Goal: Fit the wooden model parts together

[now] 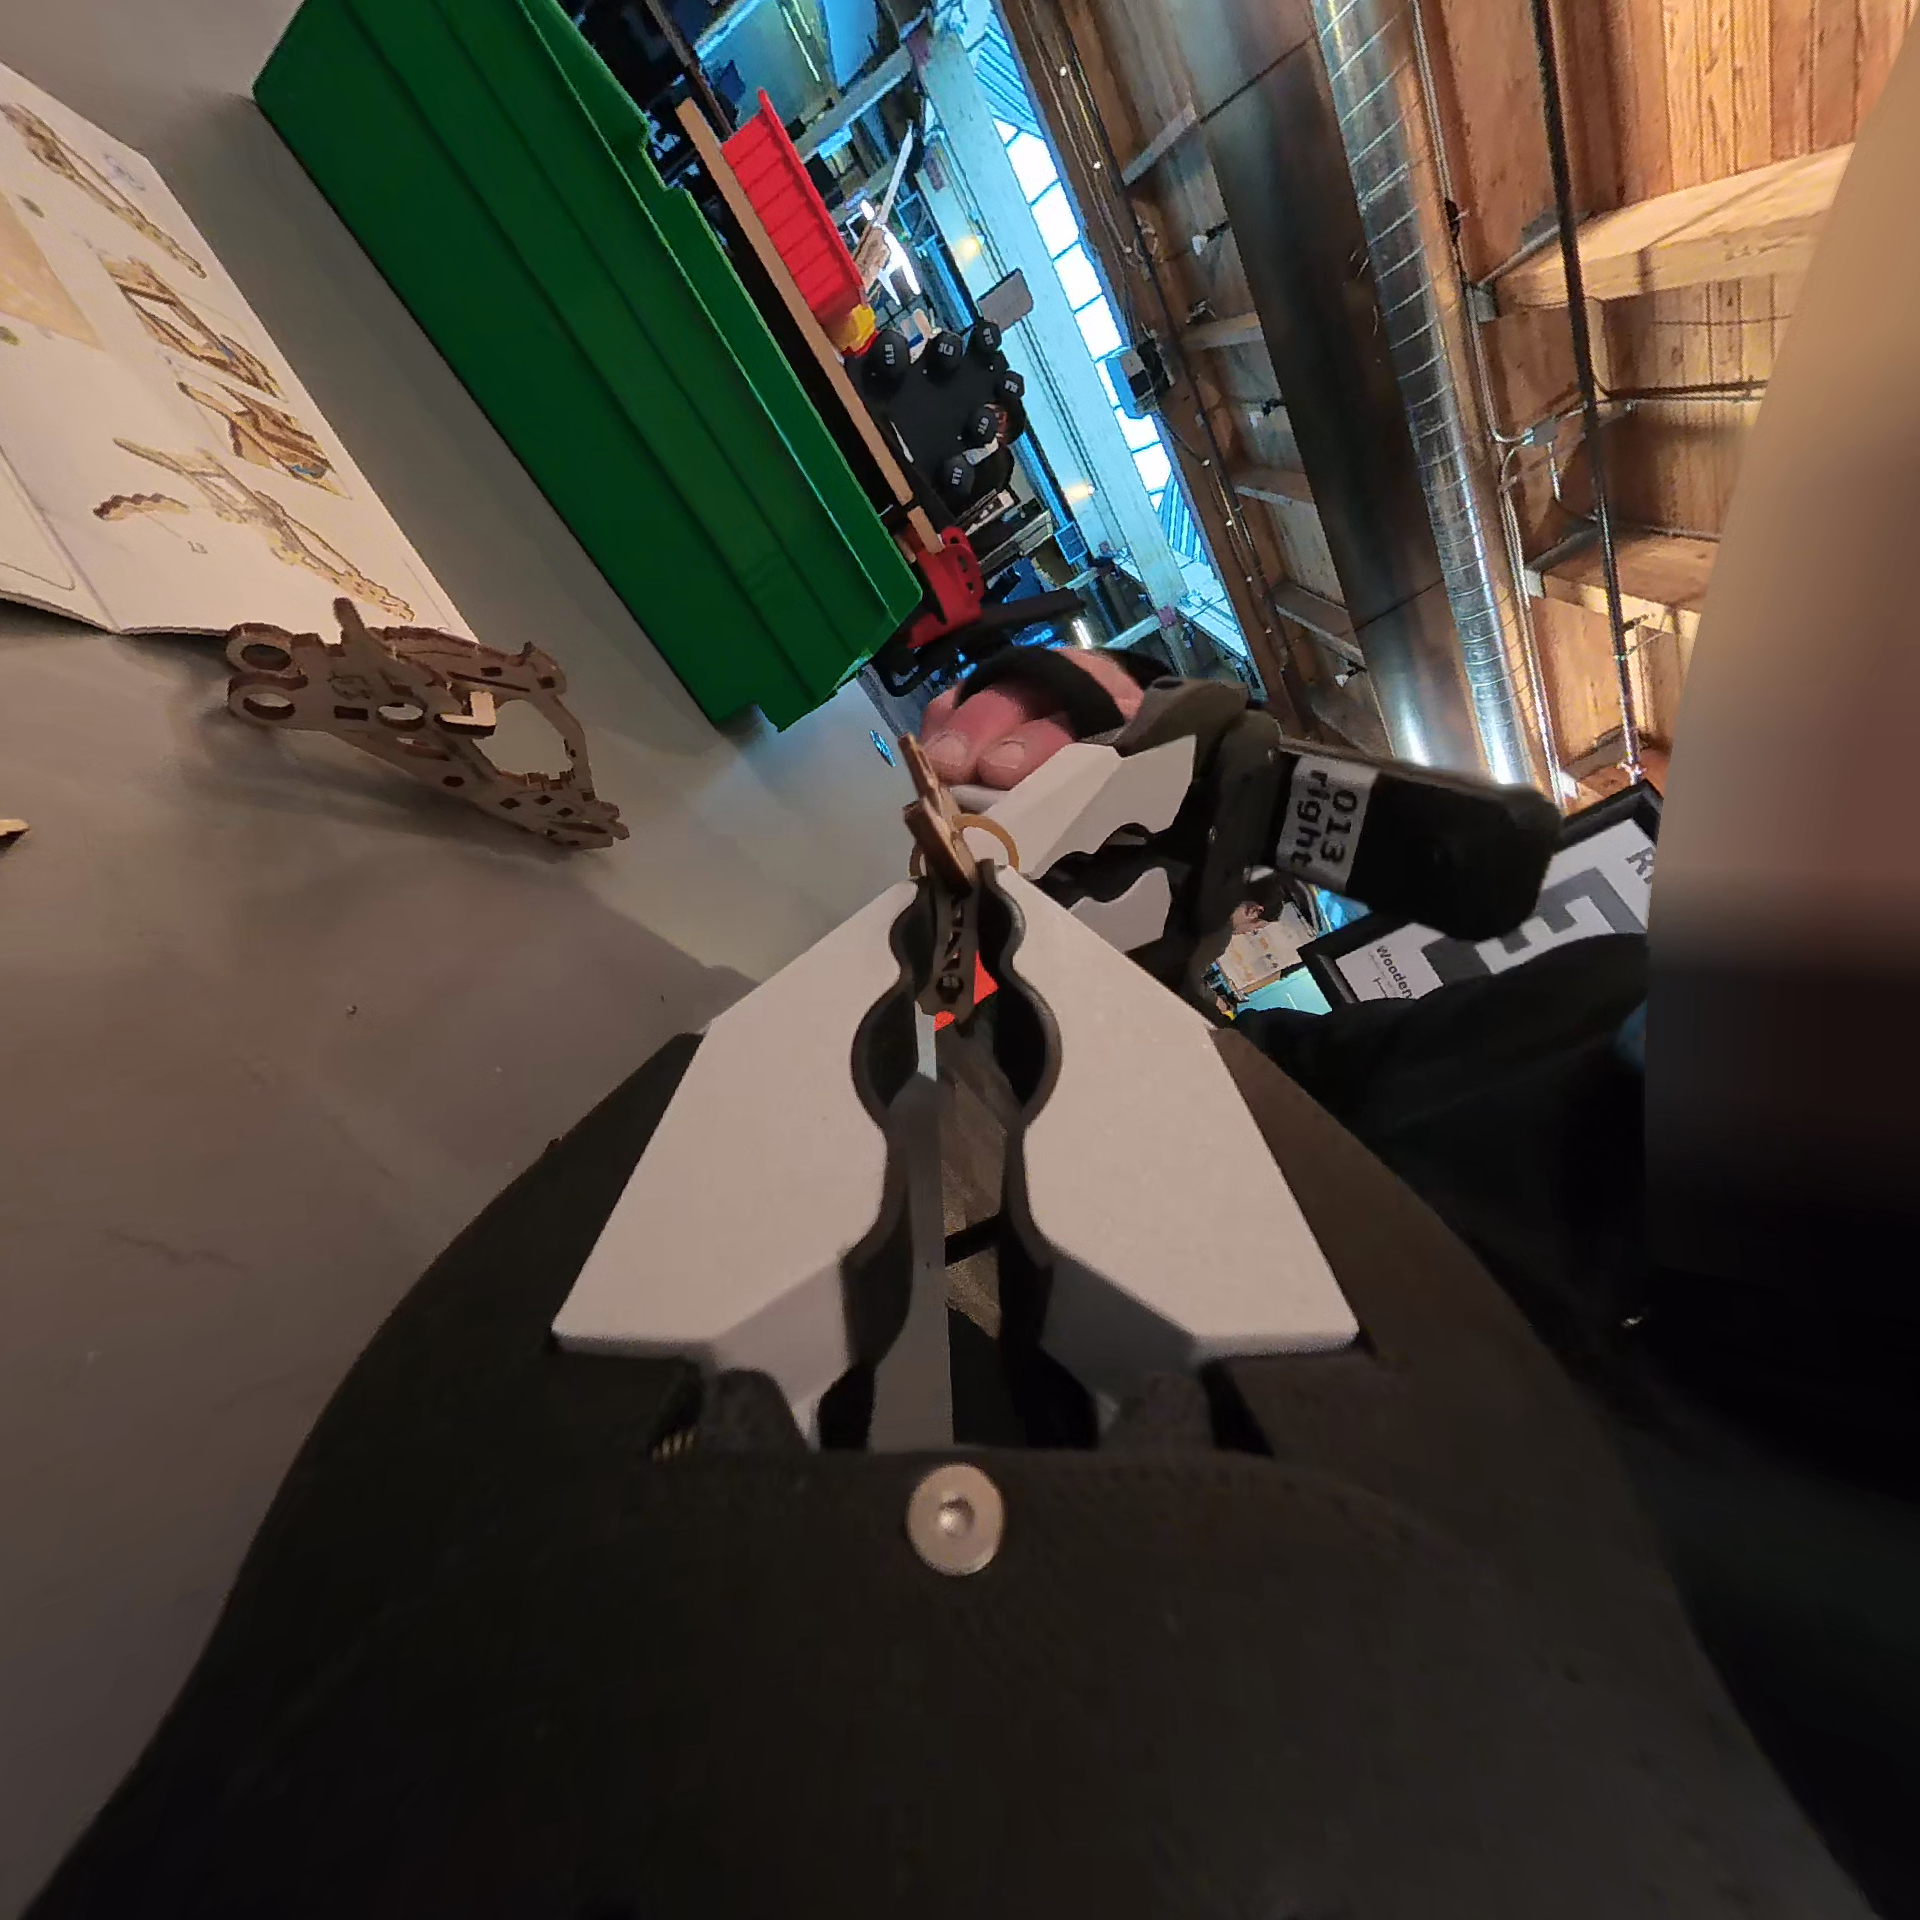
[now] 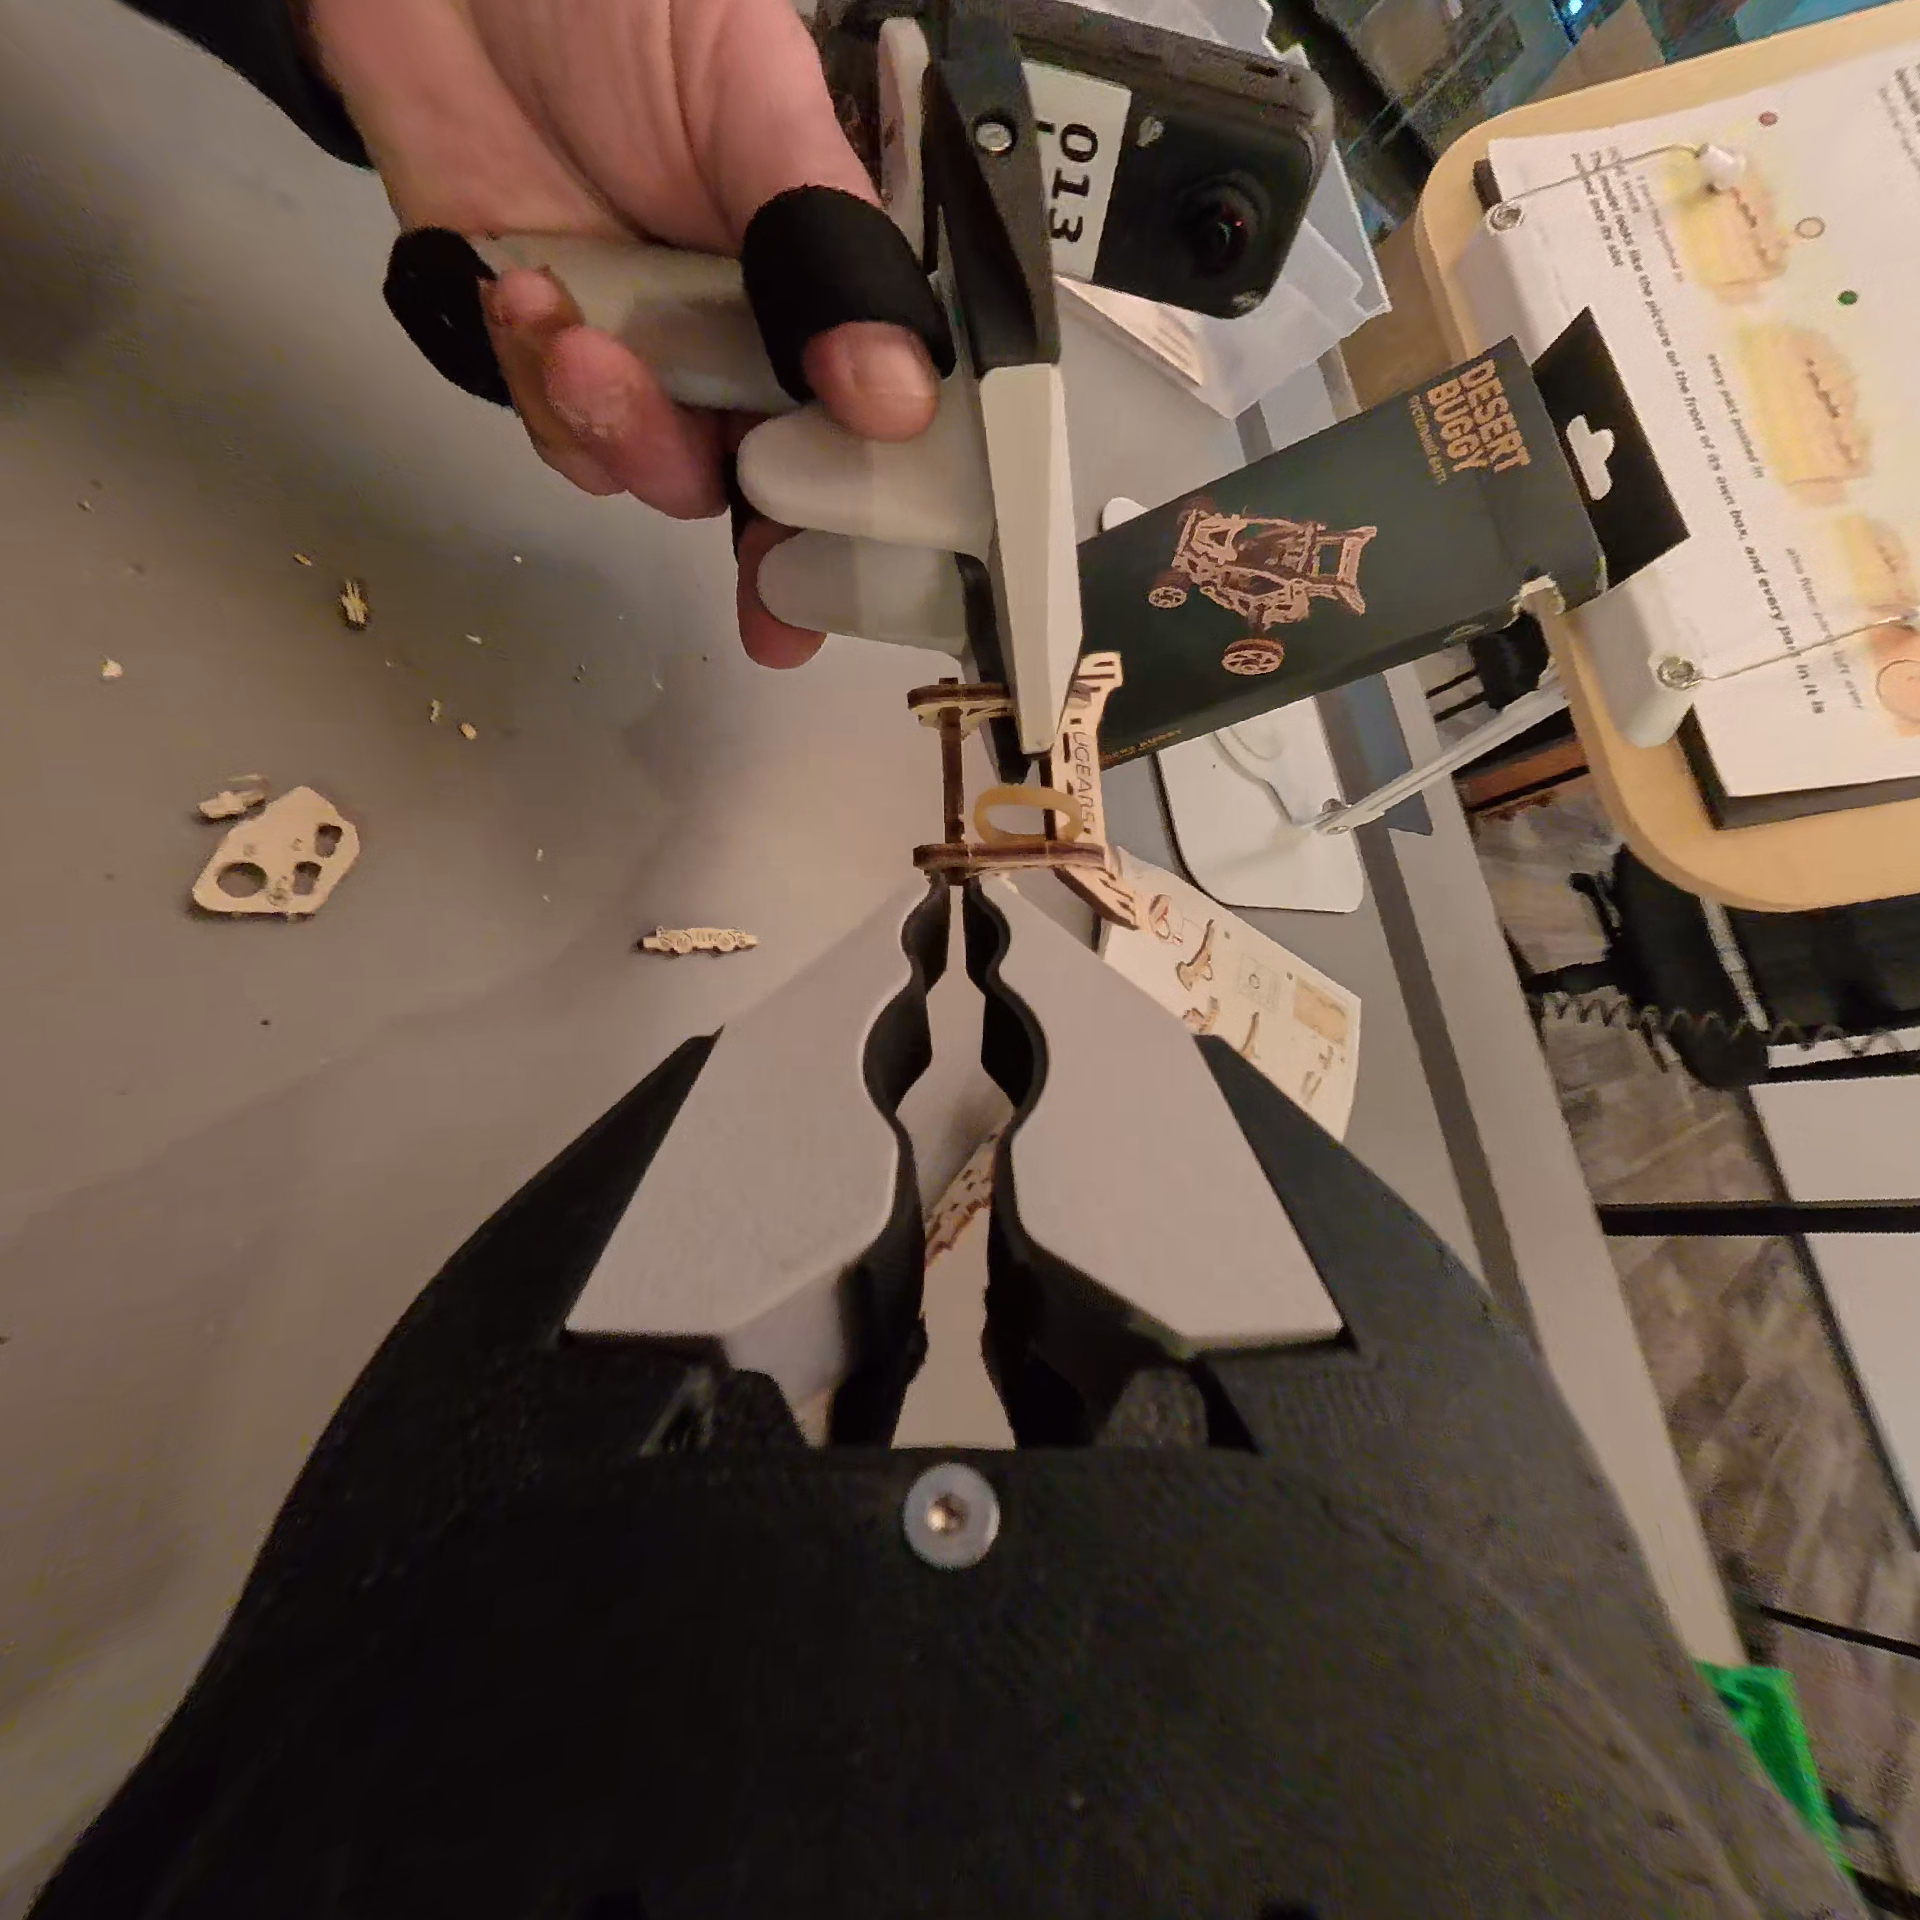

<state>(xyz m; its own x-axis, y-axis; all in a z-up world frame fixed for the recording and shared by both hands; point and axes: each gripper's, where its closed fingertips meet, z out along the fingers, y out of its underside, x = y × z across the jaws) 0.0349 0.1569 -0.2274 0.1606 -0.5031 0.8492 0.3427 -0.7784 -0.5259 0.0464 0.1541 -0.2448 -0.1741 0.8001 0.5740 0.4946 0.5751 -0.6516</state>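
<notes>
A small wooden sub-assembly (image 2: 951, 784) of thin laser-cut plates joined by a post, with a tan rubber band (image 2: 1013, 816) on it, is held in the air between both grippers. My right gripper (image 2: 954, 883) is shut on its lower plate. My left gripper (image 2: 1023, 740) comes in from above and is shut on a flat wooden plate (image 2: 1086, 774) of the same assembly. In the left wrist view my left gripper (image 1: 943, 891) pinches the wood (image 1: 932, 816), and the right gripper (image 1: 982, 805) meets it from the far side.
A larger wooden frame piece (image 1: 416, 717) lies on the grey table, by an instruction sheet (image 1: 125, 364) and a green bin (image 1: 582, 343). Loose wooden offcuts (image 2: 275, 857) and a small strip (image 2: 696, 940) lie to the left. A dark kit box (image 2: 1351, 582) and a clipboard stand (image 2: 1714, 416) are to the right. The tips of both grippers are at nearly the same place.
</notes>
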